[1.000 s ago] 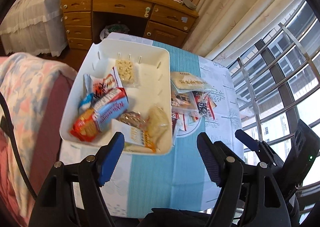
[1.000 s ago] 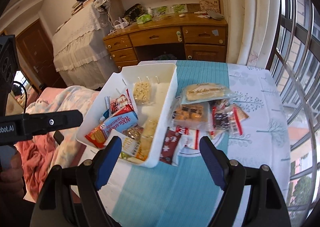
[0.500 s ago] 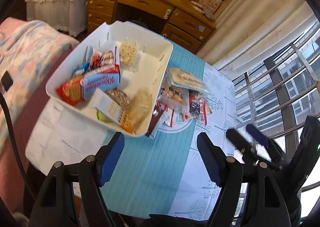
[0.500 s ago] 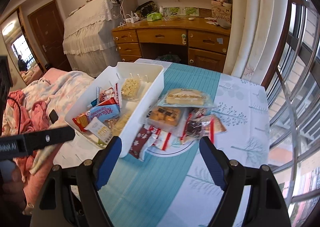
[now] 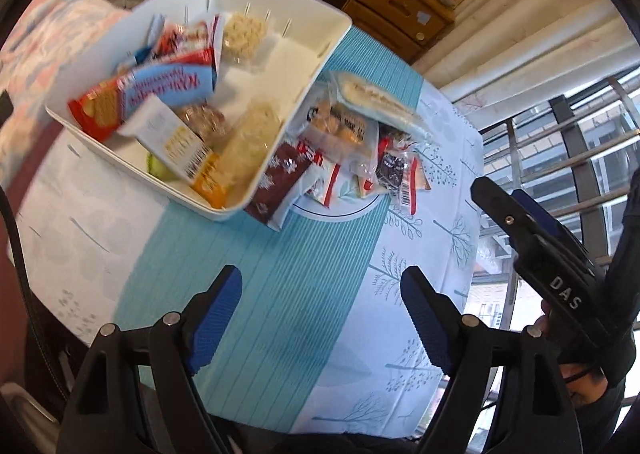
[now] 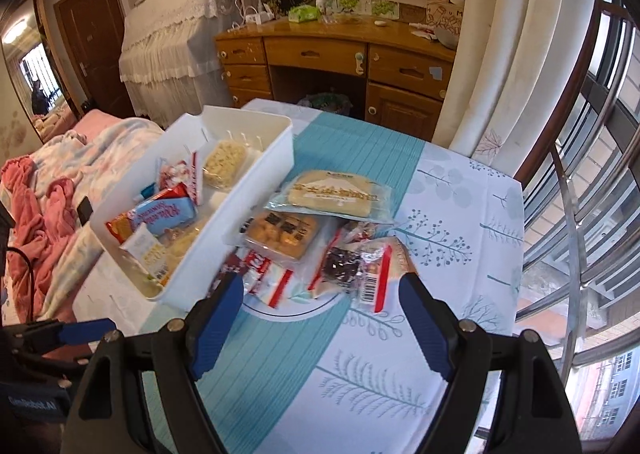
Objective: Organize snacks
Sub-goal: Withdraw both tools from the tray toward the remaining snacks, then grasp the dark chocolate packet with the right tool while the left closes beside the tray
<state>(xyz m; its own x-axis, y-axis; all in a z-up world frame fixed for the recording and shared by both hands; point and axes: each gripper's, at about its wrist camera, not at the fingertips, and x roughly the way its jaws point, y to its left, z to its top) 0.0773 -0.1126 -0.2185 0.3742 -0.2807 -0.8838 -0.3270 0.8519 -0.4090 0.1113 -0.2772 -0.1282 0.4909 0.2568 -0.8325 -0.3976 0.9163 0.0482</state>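
Note:
A white bin (image 5: 316, 53) (image 6: 260, 209) on the table holds several snack packs, among them a blue-and-red biscuit pack (image 5: 160, 87) (image 6: 164, 213). Loose snacks lie beside it on its right: a long pale cake pack (image 5: 376, 97) (image 6: 336, 193), a clear pack of small cakes (image 6: 282, 236), a dark brown packet (image 5: 280, 177) and a dark snack with a barcode (image 6: 352, 270). My left gripper (image 5: 322, 306) hangs over the bare tablecloth, jaws opening, nothing between them. My right gripper (image 6: 322, 312) is open and empty just short of the loose pile; it also shows as the right gripper (image 5: 528, 221) in the left wrist view.
The table wears a teal and white tree-print cloth (image 6: 360, 374). A wooden desk (image 6: 340, 53) stands behind it, a window with metal bars (image 6: 580, 173) to the right, and a bed with pink and floral blankets (image 6: 52, 181) to the left.
Both views have shifted: the left gripper sank and rolled, and the bin now sits higher and tilted in its view. The right gripper moved sideways toward the loose pile. Nothing was grasped.

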